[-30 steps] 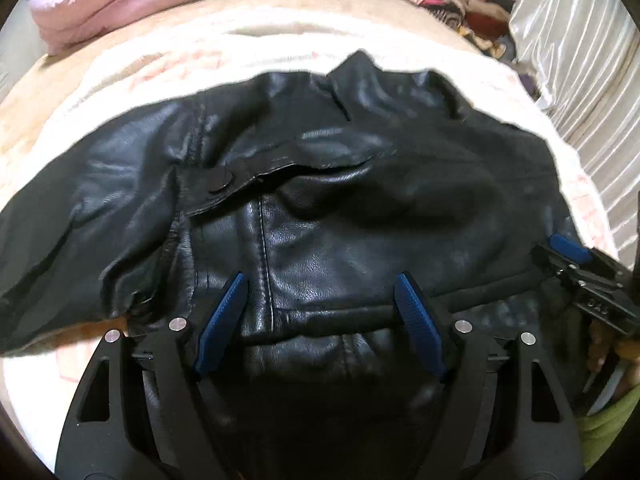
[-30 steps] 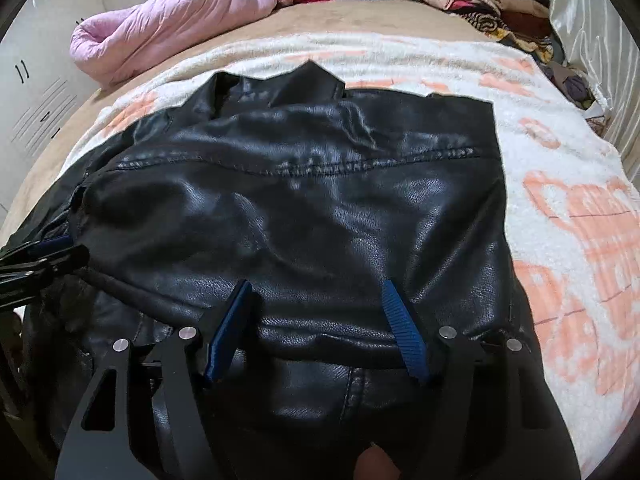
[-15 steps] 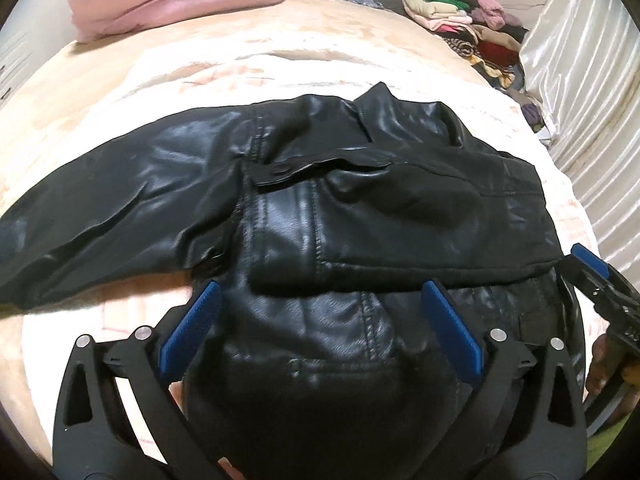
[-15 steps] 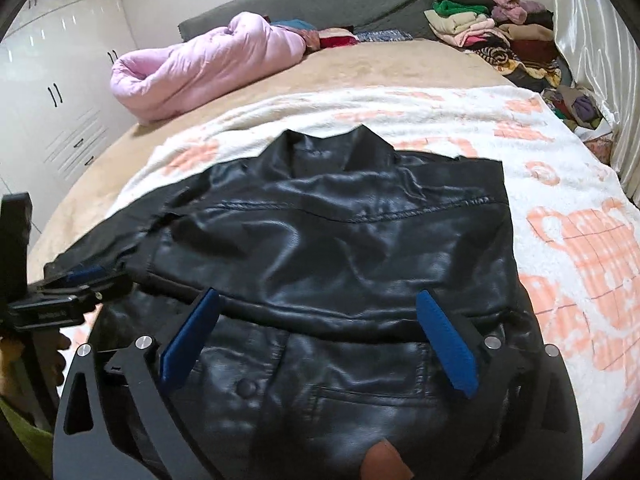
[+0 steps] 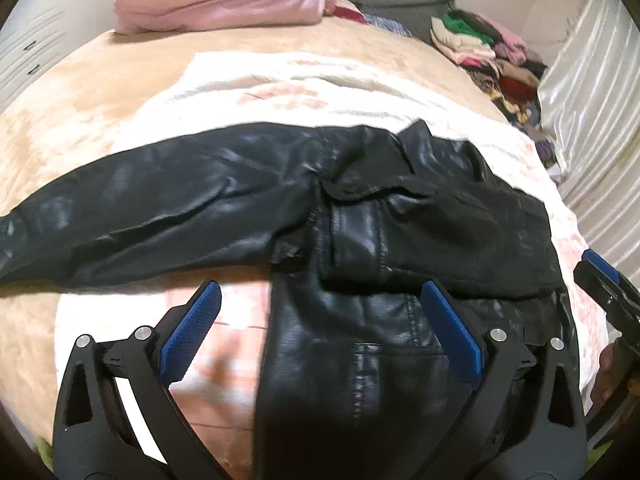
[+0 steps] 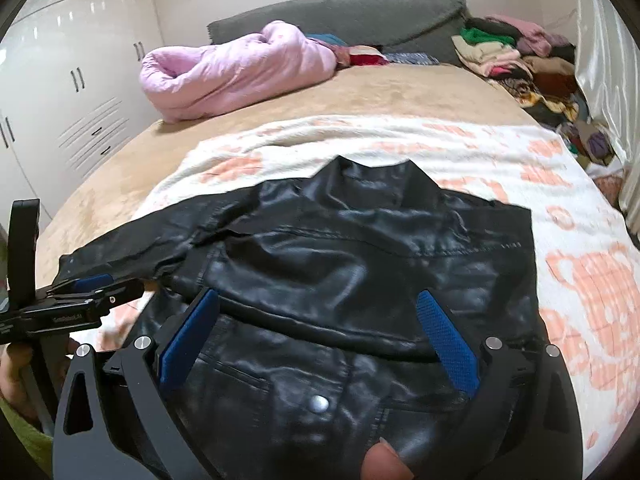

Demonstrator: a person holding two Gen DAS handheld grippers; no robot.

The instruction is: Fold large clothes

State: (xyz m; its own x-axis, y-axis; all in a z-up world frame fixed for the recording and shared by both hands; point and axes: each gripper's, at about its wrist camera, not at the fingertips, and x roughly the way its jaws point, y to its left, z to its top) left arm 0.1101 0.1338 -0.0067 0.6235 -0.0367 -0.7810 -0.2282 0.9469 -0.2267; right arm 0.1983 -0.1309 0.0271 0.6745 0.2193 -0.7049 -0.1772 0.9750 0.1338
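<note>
Fingers of the left gripper [image 5: 318,334] and right gripper [image 6: 318,338] are spread wide, nothing held. Next, the outstretched sleeve [image 5: 152,220] should be gripped near its cuff and laid flat across the jacket [image 6: 360,272].

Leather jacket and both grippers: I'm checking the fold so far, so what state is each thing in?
Leather jacket: lying flat on the blanket, one side folded across the body, the other sleeve spread out.
Left gripper: open, holding nothing.
Right gripper: open, holding nothing.
Pink duvet: bundled up at the far end of the bed.
Clothes pile: heaped in the far corner.
</note>
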